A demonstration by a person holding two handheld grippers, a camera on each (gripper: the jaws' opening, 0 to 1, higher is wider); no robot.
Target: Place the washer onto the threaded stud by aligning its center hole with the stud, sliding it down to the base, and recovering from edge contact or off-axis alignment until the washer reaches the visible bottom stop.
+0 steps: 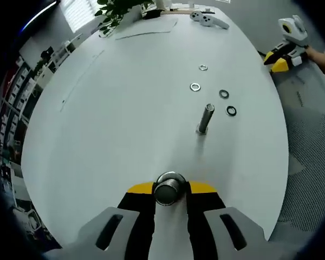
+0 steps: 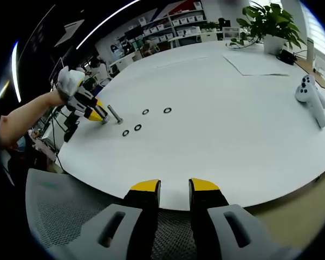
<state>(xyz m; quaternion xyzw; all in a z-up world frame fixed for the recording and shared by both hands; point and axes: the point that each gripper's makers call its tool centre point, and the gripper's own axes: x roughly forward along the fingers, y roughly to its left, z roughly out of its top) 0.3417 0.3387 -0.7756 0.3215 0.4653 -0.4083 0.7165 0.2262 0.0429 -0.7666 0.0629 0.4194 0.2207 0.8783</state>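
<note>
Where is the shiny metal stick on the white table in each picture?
Left gripper view: the silver threaded metal stud is right of the middle, above the left claw, which grips a round silver metal piece.
Right gripper view: it is at the left, beside the left claw.
Shared landmark: four small metal ring washers lie next to it in both.

A metal threaded stud [image 1: 205, 118] stands upright on the white table [image 1: 124, 108], its shaft bare. Four washers lie flat beside it, none on it: two bright silver ones, the nearer [image 1: 195, 86] and the farther [image 1: 203, 67], and two dark ones [image 1: 223, 93] [image 1: 231, 111]. In the right gripper view the stud [image 2: 115, 115] stands just beside the four rings
</note>
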